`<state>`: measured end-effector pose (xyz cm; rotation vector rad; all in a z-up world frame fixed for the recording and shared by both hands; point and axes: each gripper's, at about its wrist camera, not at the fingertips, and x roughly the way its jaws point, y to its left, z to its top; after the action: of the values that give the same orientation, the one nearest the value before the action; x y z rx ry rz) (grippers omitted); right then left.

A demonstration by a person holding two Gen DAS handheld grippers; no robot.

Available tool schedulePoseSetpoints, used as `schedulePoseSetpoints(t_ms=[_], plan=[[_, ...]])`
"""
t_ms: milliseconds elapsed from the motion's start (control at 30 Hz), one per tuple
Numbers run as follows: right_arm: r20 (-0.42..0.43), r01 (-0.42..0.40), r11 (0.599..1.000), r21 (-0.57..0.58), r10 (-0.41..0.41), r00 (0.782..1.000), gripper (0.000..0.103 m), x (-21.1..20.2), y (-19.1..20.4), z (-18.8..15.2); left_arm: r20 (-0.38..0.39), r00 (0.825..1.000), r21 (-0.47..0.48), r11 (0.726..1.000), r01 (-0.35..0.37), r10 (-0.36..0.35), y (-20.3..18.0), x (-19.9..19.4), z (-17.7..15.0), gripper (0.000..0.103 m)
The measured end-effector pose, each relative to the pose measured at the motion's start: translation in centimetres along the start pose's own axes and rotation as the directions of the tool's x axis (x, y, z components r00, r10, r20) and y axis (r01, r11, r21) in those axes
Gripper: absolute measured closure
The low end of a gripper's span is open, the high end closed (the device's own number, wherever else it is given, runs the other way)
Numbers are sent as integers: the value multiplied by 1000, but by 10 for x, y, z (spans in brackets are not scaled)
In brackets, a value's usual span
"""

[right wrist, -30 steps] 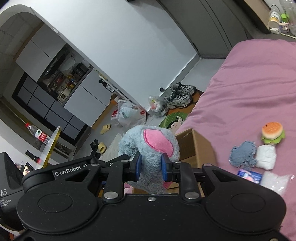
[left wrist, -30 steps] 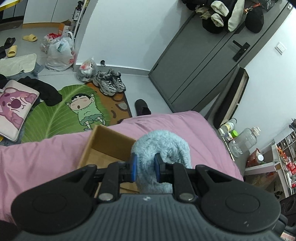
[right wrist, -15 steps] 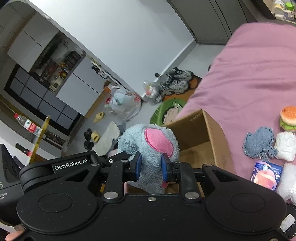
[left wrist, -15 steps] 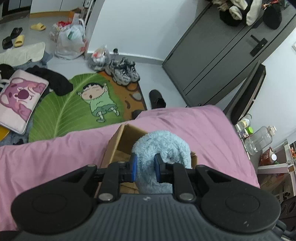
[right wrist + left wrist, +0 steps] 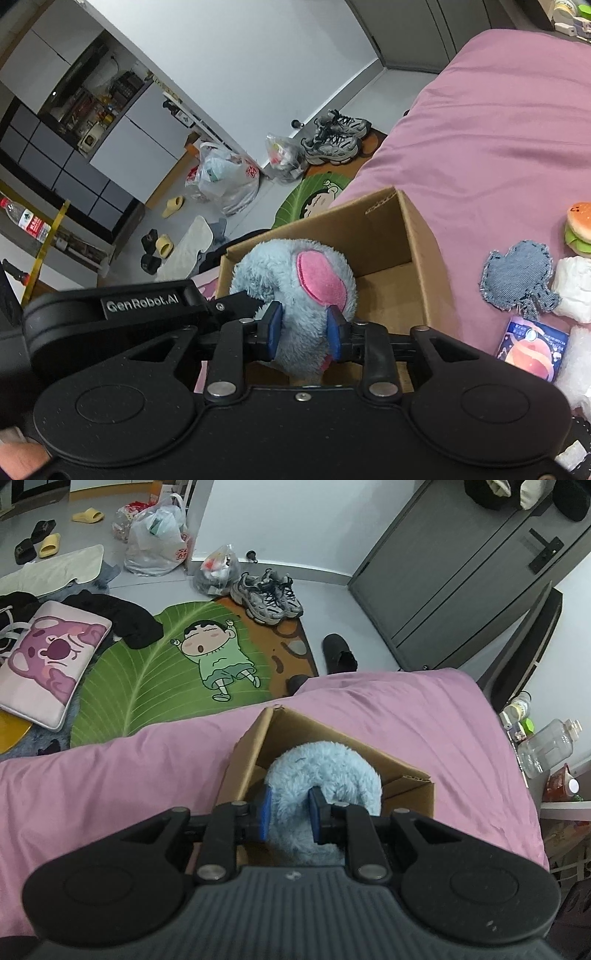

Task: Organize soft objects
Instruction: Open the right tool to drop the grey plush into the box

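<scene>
Where pink bedding (image 5: pixel 110 775) ends, shoes (image 5: pixel 267 598) sit

Sneakers (image 5: pixel 266 597) (grey) — leaf rug (image 5: pixel 147 672)

The left gripper (image 5: pixel 287 814) clamps its blue pads (image 5: pixel 264 814) on a fluffy light-blue plush toy (image 5: pixel 325 775), which hangs over the open brown cardboard box (image 5: pixel 332 738). The box sits on a pink bedsheet (image 5: pixel 110 775) (wrinkled toward the far corner). Beyond the bed's edge a green leaf-shaped floor mat with a cartoon boy (image 5: pixel 159 664) lies on the grey floor, with a pair of grey sneakers (image 5: pixel 269 598) at its far end and a pink bear-print cushion (image 5: pixel 51 661) just beside it.
</scene>
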<state>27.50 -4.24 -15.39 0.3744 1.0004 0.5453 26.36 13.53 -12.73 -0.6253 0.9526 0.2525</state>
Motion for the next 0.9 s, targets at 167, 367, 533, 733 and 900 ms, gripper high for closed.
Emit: schedulePoseSetpoints(t_ms=[167, 367, 533, 733, 900], plan=[[-27, -30, 1000, -4, 30, 999, 59, -4, 2, -1, 35, 999, 13, 1000, -22, 22, -4, -9, 3, 80], [6, -16, 999, -30, 16, 1000, 32, -27, 10, 1, 56, 998, 3, 1000, -22, 22, -5, -28, 4, 71], [10, 11, 999, -33, -11, 1000, 29, -49, 9, 6, 90, 995, 10, 998, -55, 54, -9, -47, 3, 56], [75, 76, 992, -103, -69, 995, 15, -80, 15, 3, 175, 983, 62, 996, -66, 54, -22, -73, -8, 50], [140, 135, 980, -143, -115, 983, 10, -103, 18, 4, 261, 964, 34, 998, -50, 40, -30, -94, -16, 40]])
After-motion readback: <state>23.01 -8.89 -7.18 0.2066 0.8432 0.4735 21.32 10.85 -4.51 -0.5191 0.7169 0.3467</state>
